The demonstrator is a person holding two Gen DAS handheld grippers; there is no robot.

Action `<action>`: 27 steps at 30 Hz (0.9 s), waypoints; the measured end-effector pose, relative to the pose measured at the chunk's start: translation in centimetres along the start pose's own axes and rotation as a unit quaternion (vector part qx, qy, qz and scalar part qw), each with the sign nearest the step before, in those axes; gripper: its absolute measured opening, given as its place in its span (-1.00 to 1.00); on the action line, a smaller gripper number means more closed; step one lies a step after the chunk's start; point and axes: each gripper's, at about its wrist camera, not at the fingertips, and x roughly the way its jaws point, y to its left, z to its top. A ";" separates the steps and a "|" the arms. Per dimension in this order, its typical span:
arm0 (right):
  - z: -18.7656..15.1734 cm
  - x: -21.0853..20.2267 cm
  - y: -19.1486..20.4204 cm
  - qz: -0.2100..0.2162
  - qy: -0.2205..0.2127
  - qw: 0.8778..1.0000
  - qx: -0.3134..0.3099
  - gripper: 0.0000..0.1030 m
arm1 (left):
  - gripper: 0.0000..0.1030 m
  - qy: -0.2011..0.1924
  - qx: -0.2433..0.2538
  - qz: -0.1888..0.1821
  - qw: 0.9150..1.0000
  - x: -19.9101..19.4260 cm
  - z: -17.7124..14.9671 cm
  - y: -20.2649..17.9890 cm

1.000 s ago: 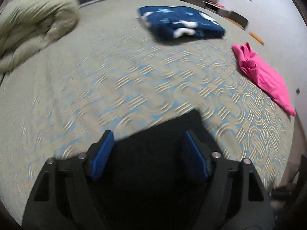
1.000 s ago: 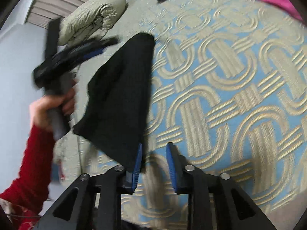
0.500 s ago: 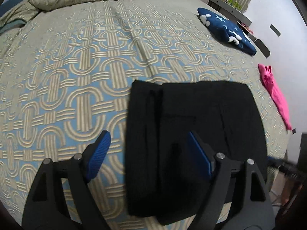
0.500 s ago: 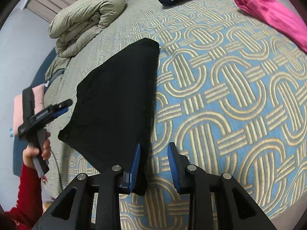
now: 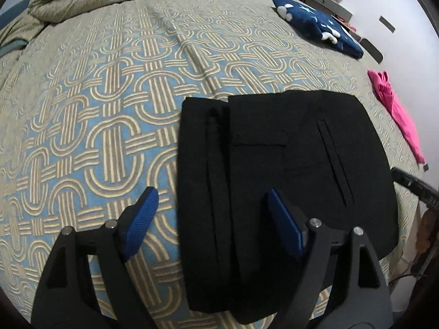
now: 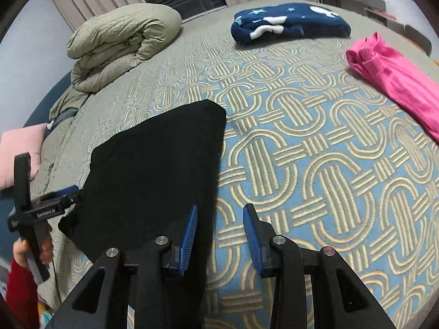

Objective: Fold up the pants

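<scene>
The black pants (image 5: pixel 285 164) now lie flat as a folded rectangle near the front edge of the bed (image 5: pixel 109 96), where a second ago they hung bunched between the two tools and partly off the cover. The left gripper (image 5: pixel 211 219) has swung in over them and hovers with its blue fingers (image 5: pixel 141 219) wide apart and nothing held; the bundle's left edge lies below the gap between them. The right gripper (image 6: pixel 219 230) is at the bundle's right edge with its fingers opening: the cloth sits beside the left finger, the pads no longer press on it, and mostly bare cover shows in the gap. So the fold has been laid down and released, and the pants look folded or very nearly so; at most a tidy of the offset left strip seems left.

In the left wrist view the bundle's long axis runs from the near bed edge away toward the rolled quilt (image 6: pixel 120 46), with a narrower layer stepped out along its left side and pocket slits running the same way. Which end is the waistband I cannot tell. The blue blanket (image 6: pixel 288 22) and pink garment (image 6: pixel 392 76) lie well apart from it.
</scene>
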 end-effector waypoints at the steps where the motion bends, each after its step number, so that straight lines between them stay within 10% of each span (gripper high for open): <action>1: 0.0 0.2 0.0 0.004 0.000 1.000 0.000 -0.32 | 0.59 0.003 -0.006 -0.001 1.000 0.1 0.1 0.2; 9: 0.5 1.0 -0.3 0.029 0.017 0.999 0.012 -0.32 | 0.60 0.027 -0.072 -0.076 0.994 1.4 -0.1 1.8; 17: 1.0 1.1 0.1 0.077 0.024 0.997 0.003 -0.32 | 0.65 0.015 -0.051 -0.073 0.996 1.5 -0.1 1.3; 27: 1.4 3.3 0.7 0.085 0.056 0.995 0.004 0.11 | 0.75 0.022 -0.041 -0.089 0.995 2.0 0.3 1.2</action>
